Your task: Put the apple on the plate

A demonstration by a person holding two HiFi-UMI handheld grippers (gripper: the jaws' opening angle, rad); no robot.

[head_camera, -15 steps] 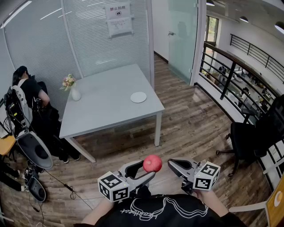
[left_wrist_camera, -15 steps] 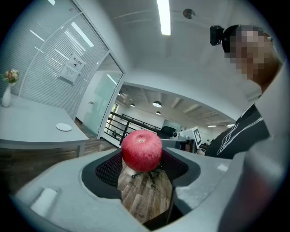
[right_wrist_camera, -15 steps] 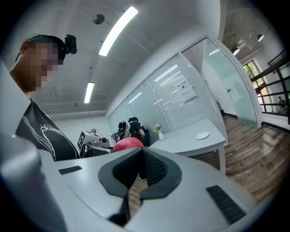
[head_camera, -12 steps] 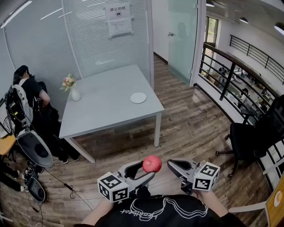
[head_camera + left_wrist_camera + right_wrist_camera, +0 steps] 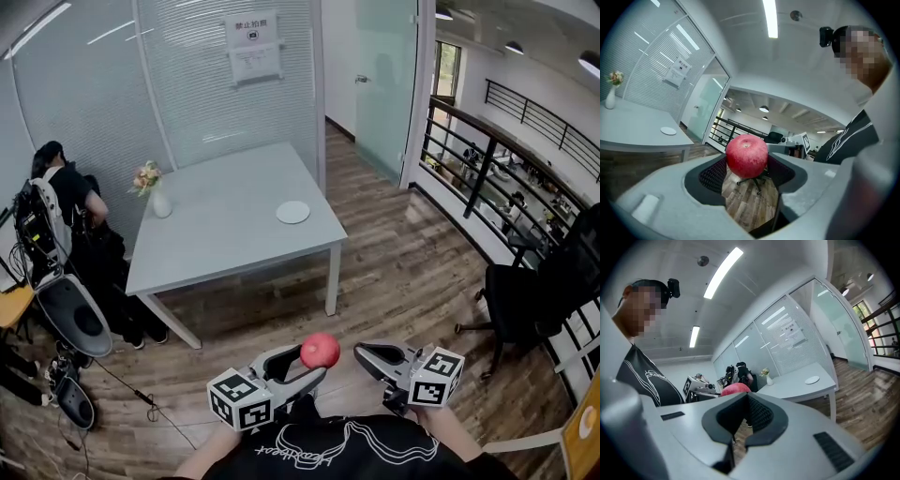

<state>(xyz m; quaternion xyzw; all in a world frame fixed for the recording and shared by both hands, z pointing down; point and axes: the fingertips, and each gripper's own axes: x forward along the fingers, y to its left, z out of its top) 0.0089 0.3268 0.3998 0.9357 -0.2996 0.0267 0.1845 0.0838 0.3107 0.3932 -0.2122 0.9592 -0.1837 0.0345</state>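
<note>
The large grey rectangular bench (image 5: pixel 225 225) stands well ahead of me on the wooden floor (image 5: pixel 403 272). My left gripper (image 5: pixel 302 364), grey with a marker cube, is low in front of my body. My right gripper (image 5: pixel 362 353) is just beside it, and its fingers (image 5: pixel 761 416) are clenched, pad against pad. On the bench, a white vase with flowers (image 5: pixel 155 192) stands near the left edge and the small round white plate (image 5: pixel 292 213) lies near the right edge. The round red apple (image 5: pixel 320 351) is well apart from the plate: my left fingers (image 5: pixel 710 176) are grasping it at both sides.
</note>
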